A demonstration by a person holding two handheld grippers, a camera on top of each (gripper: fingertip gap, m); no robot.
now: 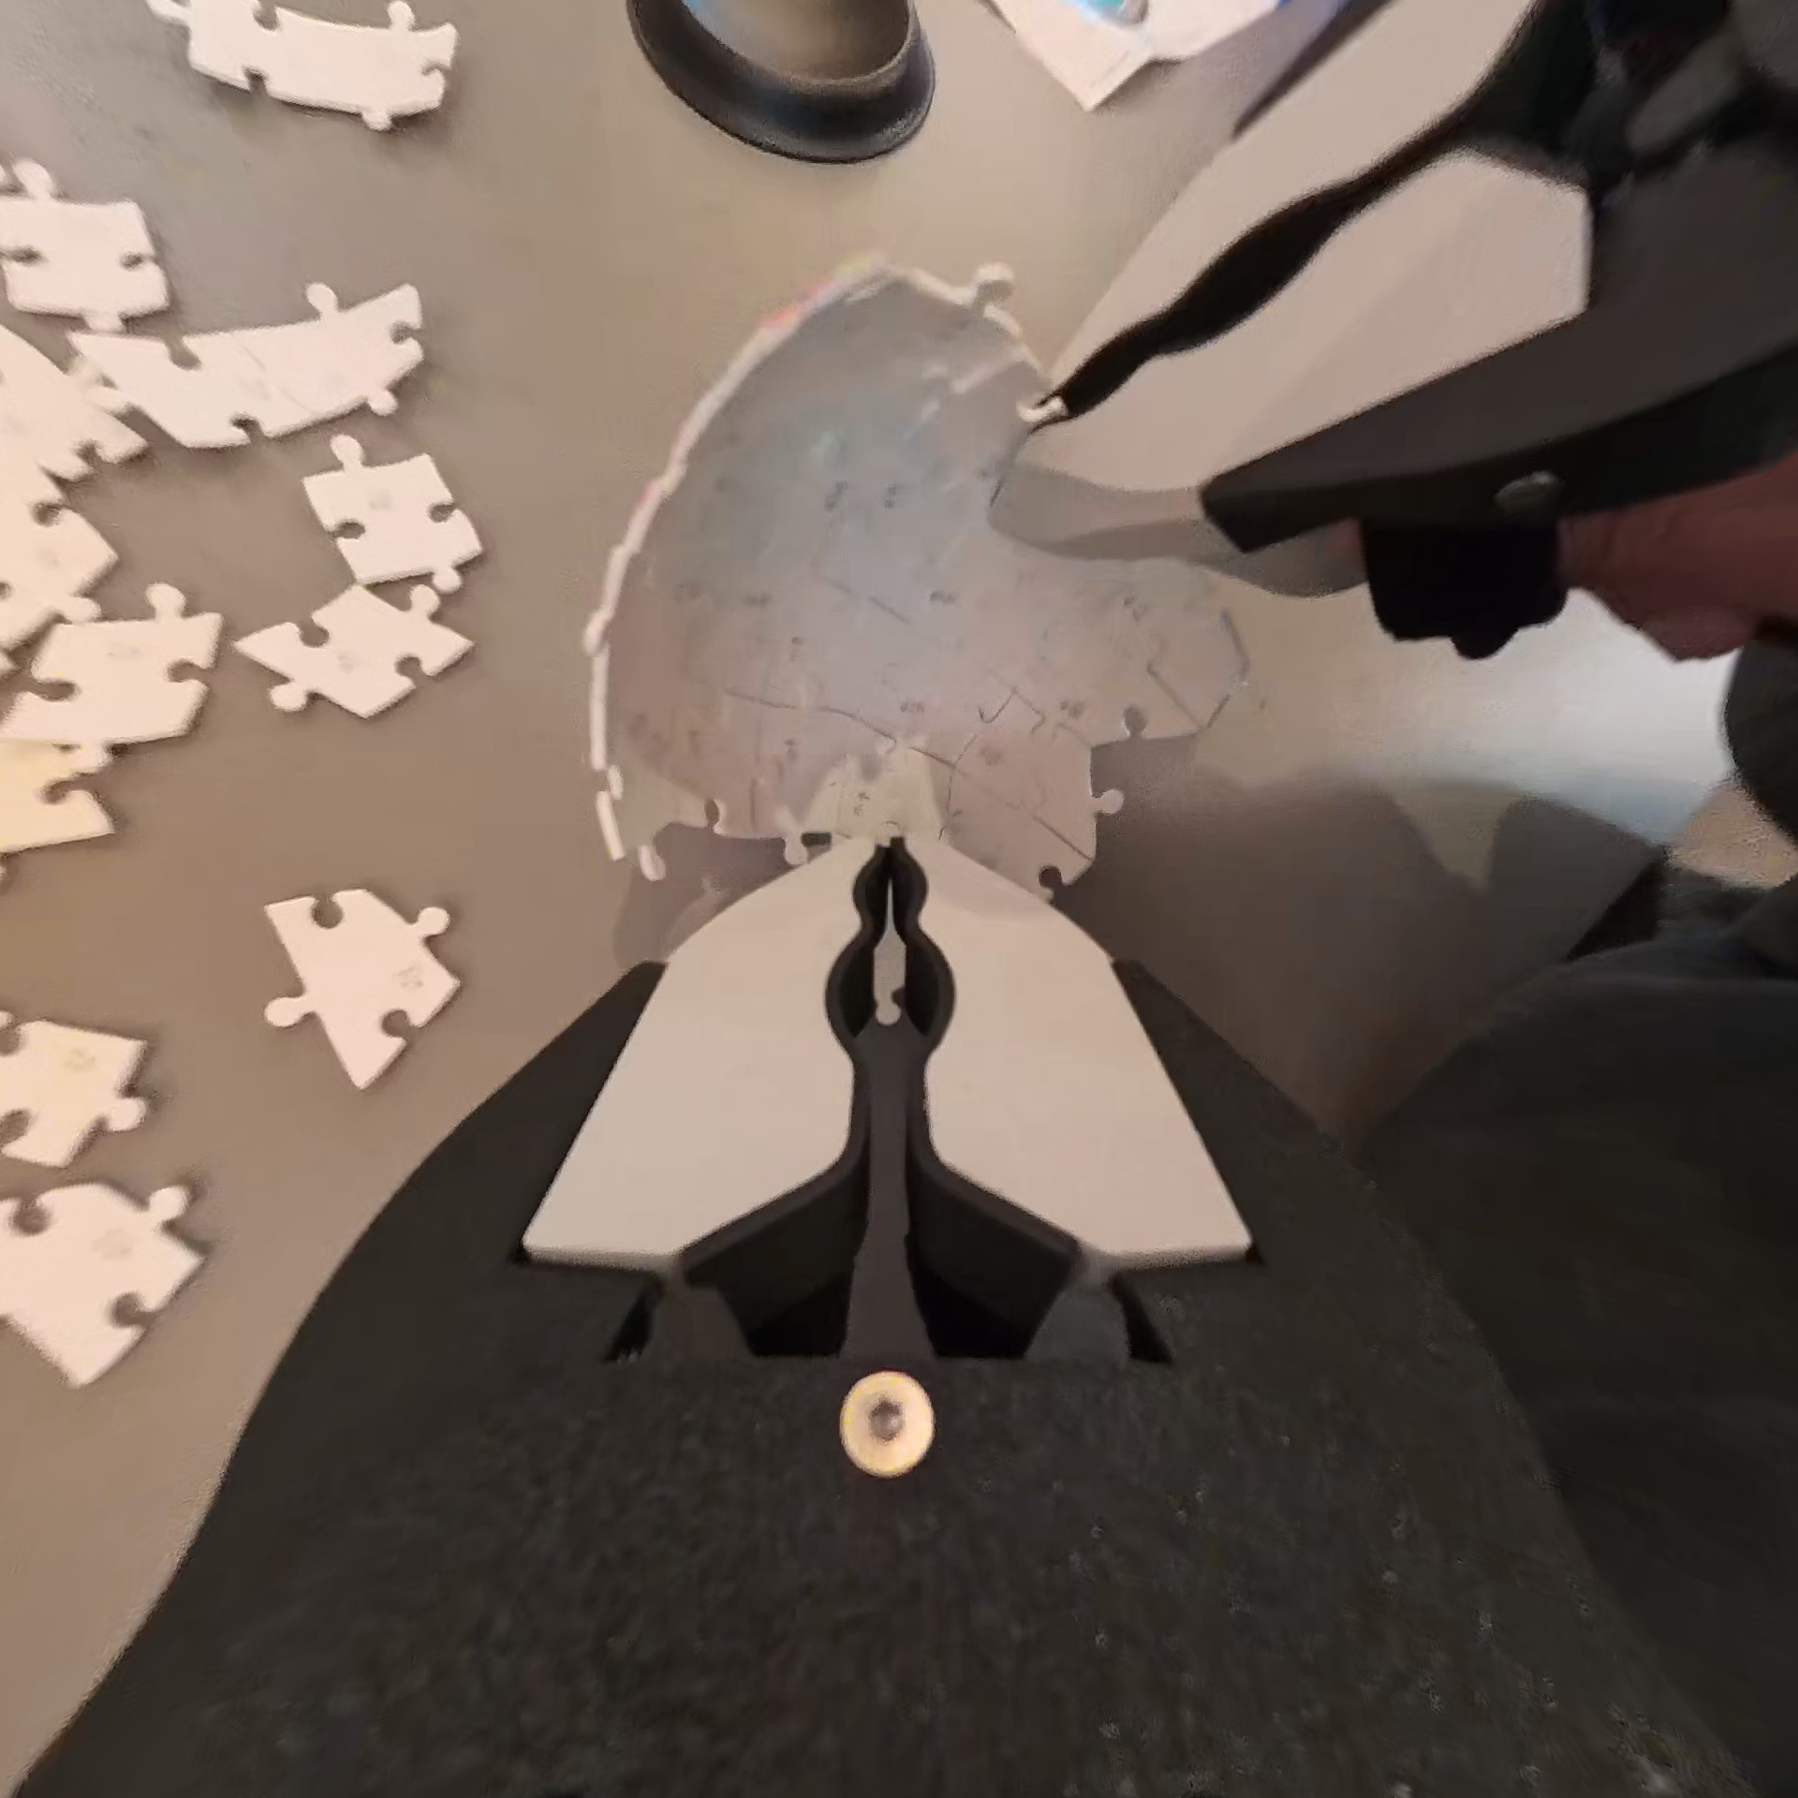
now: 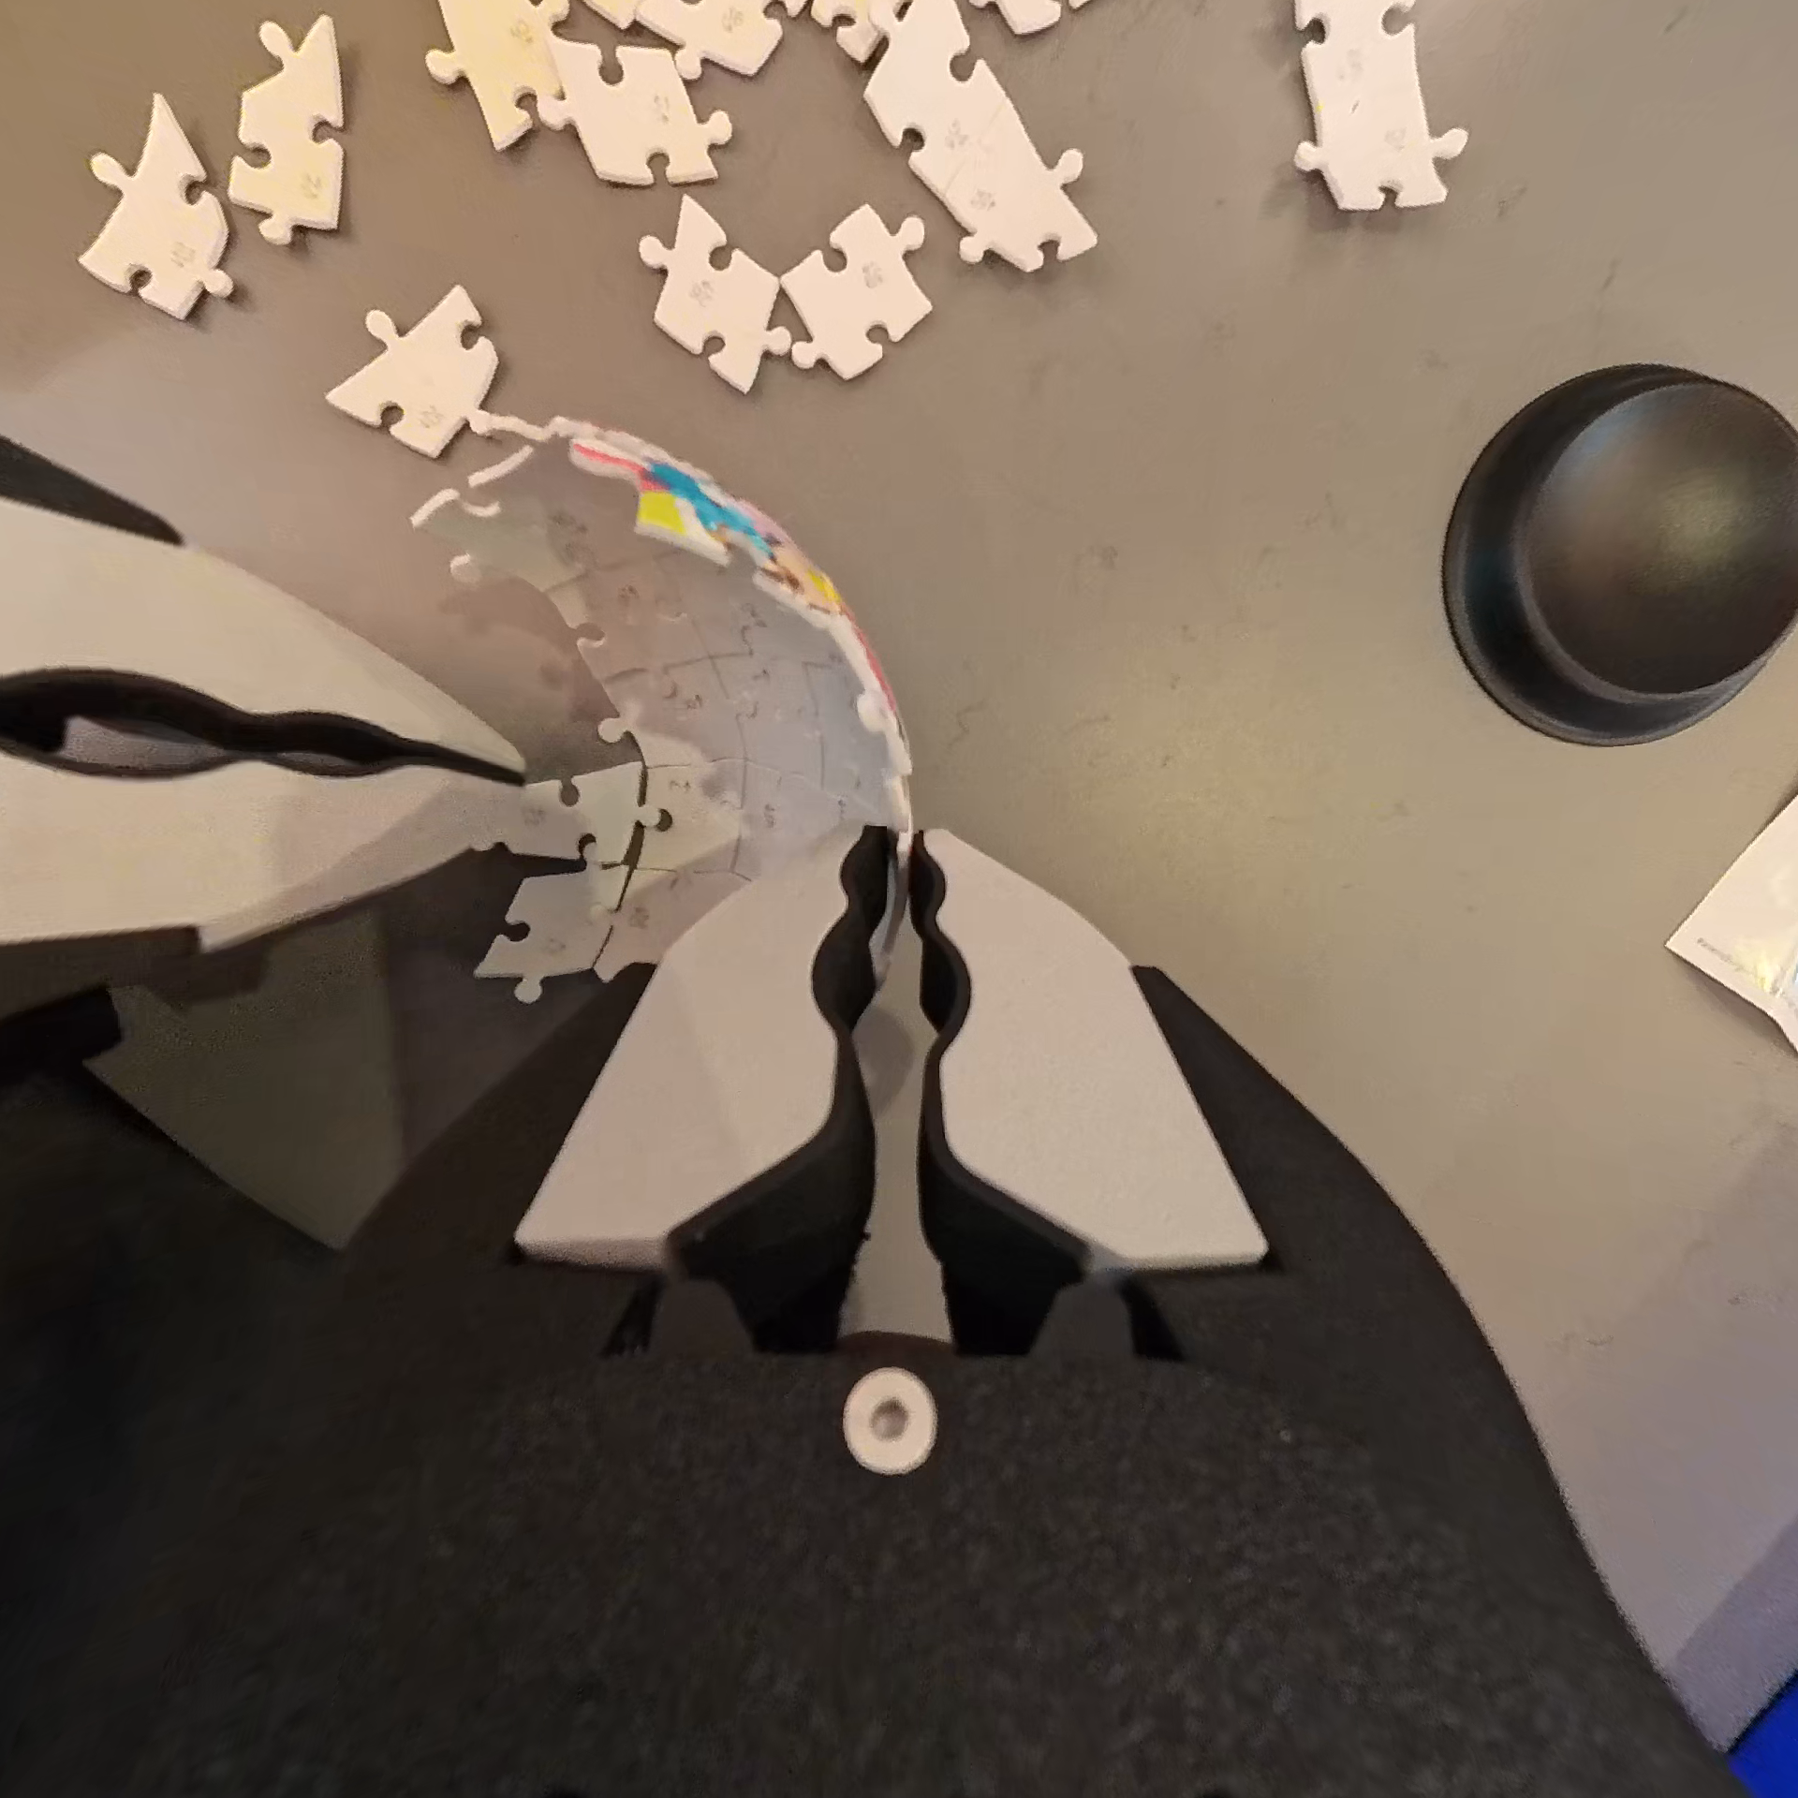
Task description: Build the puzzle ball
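**Q:** Which step am I logging?

**A:** Mid-assembly, as I read it. The partial puzzle shell (image 1: 905,603) is held up off the desk (image 1: 545,243), concave white side toward the left wrist view, printed colour on the outer face in the right wrist view. It looks like roughly a third of a ball, and many loose pieces (image 2: 856,292) lie white side up on the desk beyond it.

**Q:** Grips?

**A:** My left hand-held gripper (image 1: 890,856) is closed down to a sliver, pinching the shell's lower rim; a knob of the edge shows between its fingers. My right hand-held gripper (image 2: 900,842) is nearly closed on the opposite rim, edge-on between its fingers. Both come in level with the rim, from opposite sides.

**Q:** Next move?

**A:** My judgement: one gripper must let go to fetch a piece, so the other needs a firm enough hold alone. The black round stand (image 2: 1635,555) sits unused nearby; a white leaflet (image 2: 1742,905) lies at the desk edge.

**Q:** Risk?

**A:** The seams could flex apart under a one-sided hold.
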